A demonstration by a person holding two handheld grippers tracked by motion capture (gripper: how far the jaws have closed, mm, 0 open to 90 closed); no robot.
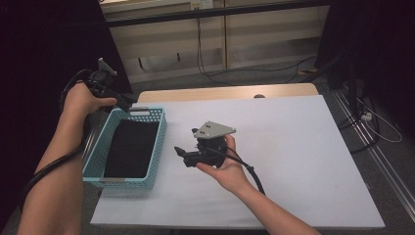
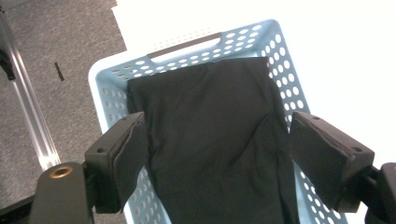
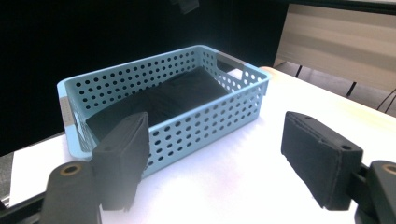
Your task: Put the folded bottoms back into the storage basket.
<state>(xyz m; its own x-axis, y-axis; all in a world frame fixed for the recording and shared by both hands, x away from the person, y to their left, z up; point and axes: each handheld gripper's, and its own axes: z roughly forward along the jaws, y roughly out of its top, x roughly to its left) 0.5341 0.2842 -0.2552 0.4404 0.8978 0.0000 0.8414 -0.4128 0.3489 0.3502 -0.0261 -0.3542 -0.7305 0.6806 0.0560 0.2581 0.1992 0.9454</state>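
High view: you are holding the left gripper (image 1: 128, 101) at the blue basket's (image 1: 157, 161) far end, right gripper (image 1: 180, 152) beside it above the desk (image 1: 293, 147).

Left gripper view: fingers (image 2: 126, 154) are standing open, empty, above the folded black cloth (image 2: 215, 140) lying in the basket.

Right gripper view: fingers (image 3: 126, 154) are gaping, empty. Placement looks finished; next, likely withdrawing.

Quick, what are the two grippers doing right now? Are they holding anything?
Left gripper: open, holding nothing, above the black cloth in the blue basket.
Right gripper: open, holding nothing, beside the basket.

Blue basket (image 1: 157, 147) is blocking the bench (image 1: 293, 147) at 9 o'clock, black cloth (image 1: 129, 149) lying low inside; the bench is sitting bare from 12 through 5 o'clock.
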